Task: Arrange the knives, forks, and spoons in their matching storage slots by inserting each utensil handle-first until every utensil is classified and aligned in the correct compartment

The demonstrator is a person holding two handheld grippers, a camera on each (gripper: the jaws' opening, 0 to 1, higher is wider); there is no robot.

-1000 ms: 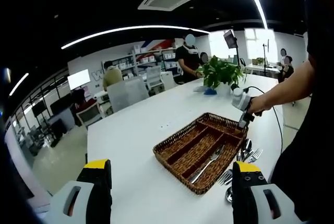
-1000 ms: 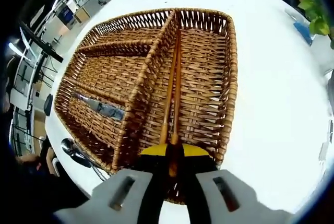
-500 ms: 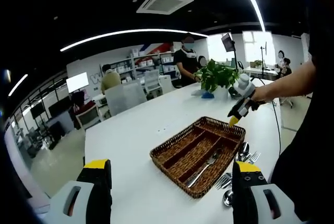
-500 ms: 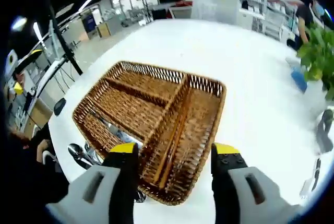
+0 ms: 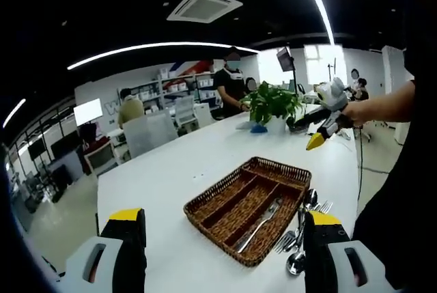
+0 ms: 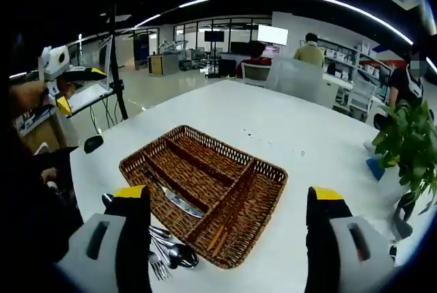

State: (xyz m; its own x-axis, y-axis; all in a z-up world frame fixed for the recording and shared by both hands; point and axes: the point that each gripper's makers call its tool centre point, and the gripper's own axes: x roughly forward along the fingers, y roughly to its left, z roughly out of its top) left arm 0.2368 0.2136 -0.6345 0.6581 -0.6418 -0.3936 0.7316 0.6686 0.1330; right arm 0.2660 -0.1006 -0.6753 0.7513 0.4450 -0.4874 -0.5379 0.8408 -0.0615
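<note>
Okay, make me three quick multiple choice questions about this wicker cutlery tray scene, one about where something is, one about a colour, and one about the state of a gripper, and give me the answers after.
1. Where do the loose forks and spoons lie?
A. on the white table beside the wicker tray
B. on a chair
C. in the plant pot

2. What colour are the tips of the right gripper?
A. red
B. yellow
C. blue

3. How does the right gripper stand?
A. shut on a fork
B. shut on a spoon
C. open and holding nothing

Answers:
1 A, the loose pile rests on the table against the tray's long side.
2 B, the right gripper view shows yellow tips on both jaws.
3 C, its jaws stand wide apart with nothing between them.
</note>
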